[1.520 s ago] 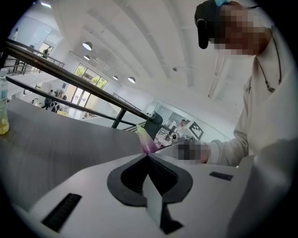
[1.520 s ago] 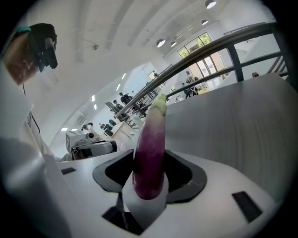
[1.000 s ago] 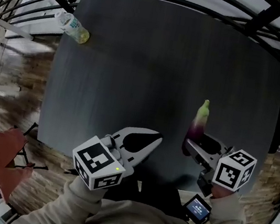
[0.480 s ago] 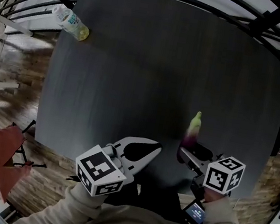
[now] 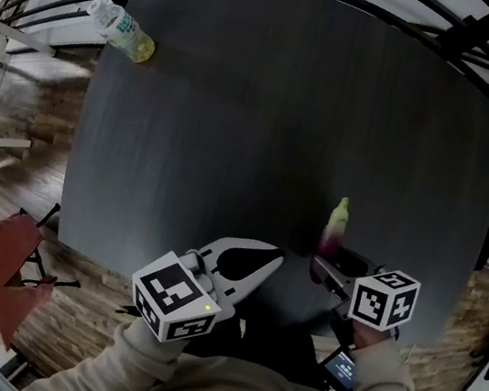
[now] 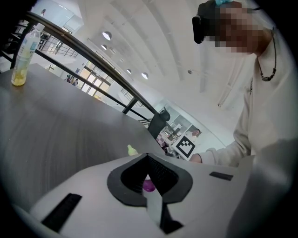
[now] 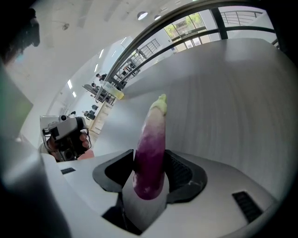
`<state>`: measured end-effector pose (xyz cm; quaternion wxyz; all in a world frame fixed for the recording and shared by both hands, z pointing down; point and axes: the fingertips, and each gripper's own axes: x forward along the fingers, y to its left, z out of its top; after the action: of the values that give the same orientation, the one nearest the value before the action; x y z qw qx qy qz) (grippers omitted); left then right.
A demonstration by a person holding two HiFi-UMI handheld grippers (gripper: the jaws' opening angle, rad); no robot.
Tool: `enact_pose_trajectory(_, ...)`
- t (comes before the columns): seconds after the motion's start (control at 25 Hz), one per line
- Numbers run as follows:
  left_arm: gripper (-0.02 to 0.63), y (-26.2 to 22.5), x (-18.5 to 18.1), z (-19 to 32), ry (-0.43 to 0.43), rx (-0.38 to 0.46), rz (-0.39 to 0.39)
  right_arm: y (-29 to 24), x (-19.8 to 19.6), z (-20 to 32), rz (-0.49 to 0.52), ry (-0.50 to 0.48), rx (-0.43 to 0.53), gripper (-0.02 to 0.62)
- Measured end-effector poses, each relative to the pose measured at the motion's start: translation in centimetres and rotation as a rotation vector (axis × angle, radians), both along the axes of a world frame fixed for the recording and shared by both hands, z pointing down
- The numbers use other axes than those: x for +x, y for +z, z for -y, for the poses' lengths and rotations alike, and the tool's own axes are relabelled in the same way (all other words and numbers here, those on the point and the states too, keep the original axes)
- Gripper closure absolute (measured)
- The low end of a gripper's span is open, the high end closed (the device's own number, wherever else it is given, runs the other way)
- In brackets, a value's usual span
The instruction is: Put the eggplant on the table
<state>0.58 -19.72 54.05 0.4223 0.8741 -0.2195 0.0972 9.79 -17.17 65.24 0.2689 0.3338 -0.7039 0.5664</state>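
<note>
Only one container in view: a clear plastic bottle (image 5: 123, 30) standing upright at the far left corner of the dark table (image 5: 287, 104). It holds a little yellowish liquid at the bottom & the rest looks clear (the left gripper view (image 6: 22, 56) shows this best). It stands well apart from everything else.

The eggplant (image 5: 335, 228) is long & slim. The thick end is deep purple, fading thru pale lilac to near white, w/ a small yellow-green tip. Its skin is smooth & glossy in the right gripper view (image 7: 151, 148).

The right gripper (image 5: 331, 260) has it by the thick purple end. The jaws stand partly apart & press on both sides of the fruit (image 7: 149, 169). The eggplant runs out along the jaws, green tip pointing away from the person, over the near right part of the table. Can't tell if any part of it touches the top.

The left gripper (image 5: 273, 258) sits at the table's near edge, beside the right one but not touching it. Its jaws meet tip to tip w/ nothing between them (image 6: 148, 157). A bit of purple (image 6: 149, 186) shows thru the hollow behind the tips, but that is the eggplant beyond, not something it grips. Beige sleeves (image 5: 153, 356) lead back from both tools.
</note>
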Motion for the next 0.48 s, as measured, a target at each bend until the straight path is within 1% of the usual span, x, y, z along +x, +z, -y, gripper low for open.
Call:
enact_pose_trajectory(0.12,0.604,0.1,-0.2,-0.2,0.001,-0.007,0.0,0.5,0.3,0.1,-0.023,0.011,-0.011,0.377)
enact_pose_trajectory(0.32,0.604,-0.1,-0.3,0.0,-0.005,-0.009,-0.008,1.1,0.6,-0.1,-0.035,0.035,-0.046,0.377)
enact_pose_trajectory(0.48,0.604,-0.1,-0.6,-0.2,-0.004,-0.01,-0.009,1.6,0.6,-0.4,-0.06,0.027,-0.063,0.377)
